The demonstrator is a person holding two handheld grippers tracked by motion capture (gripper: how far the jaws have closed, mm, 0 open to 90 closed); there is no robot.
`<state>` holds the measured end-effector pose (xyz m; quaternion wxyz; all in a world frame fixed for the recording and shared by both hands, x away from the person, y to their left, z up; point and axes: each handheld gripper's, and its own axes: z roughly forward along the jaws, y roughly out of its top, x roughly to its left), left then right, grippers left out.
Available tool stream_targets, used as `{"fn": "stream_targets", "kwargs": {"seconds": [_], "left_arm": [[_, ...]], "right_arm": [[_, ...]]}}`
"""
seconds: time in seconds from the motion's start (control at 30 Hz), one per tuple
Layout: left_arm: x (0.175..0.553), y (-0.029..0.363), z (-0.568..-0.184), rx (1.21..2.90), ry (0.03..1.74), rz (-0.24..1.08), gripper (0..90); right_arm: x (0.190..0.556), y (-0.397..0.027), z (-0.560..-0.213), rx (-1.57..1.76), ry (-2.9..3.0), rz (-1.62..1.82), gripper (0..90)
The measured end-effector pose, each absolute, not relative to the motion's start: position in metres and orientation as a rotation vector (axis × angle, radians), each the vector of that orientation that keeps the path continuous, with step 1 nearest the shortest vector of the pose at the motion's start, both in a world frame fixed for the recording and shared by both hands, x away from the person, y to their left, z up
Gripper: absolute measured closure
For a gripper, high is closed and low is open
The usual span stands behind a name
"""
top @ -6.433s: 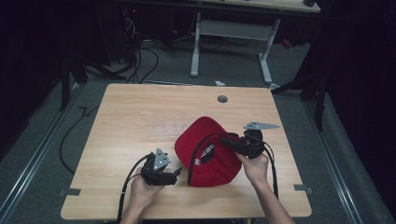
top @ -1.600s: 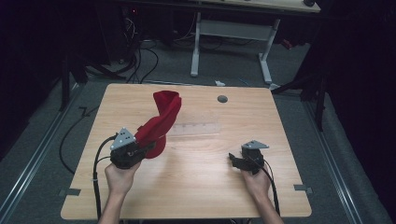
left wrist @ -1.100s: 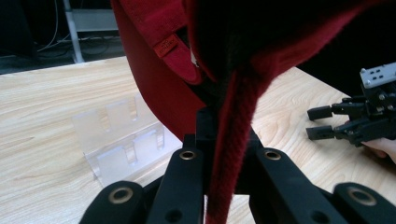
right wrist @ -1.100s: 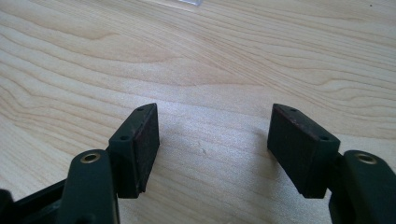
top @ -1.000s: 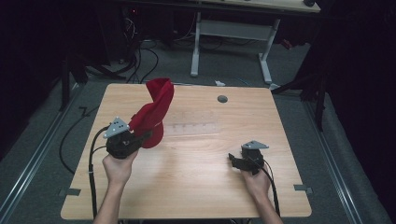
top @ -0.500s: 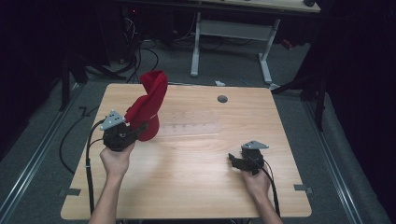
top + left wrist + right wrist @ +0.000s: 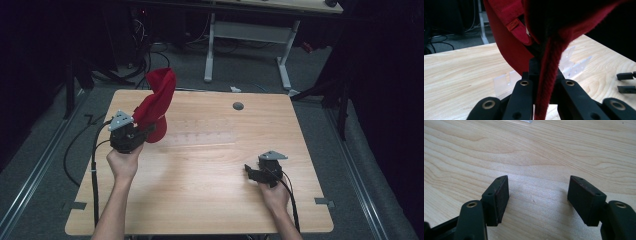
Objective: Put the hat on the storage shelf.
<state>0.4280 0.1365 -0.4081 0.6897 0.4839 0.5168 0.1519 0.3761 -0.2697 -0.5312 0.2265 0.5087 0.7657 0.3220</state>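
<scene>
Red cap (image 7: 155,106), seemingly brim-first, between left jaws.

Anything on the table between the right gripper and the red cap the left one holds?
A clear plastic stand, faint in the high view, stands beside the red cap; from it to the right gripper is bare wood.

No legible text, labels or signs.

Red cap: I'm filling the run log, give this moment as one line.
left gripper: shut on red cap, lifted | right gripper: open, empty | table
</scene>
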Motion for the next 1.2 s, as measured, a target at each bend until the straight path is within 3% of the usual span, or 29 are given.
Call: {"fn": "stream_targets", "kwargs": {"seconds": [1.2], "left_arm": [[0.460, 0.126, -0.442, 1.087, 1.239, 0.384, 85.0]], "right_arm": [[0.376, -0.269, -0.531, 1.402, 2.110, 0.887, 33.6]]}}
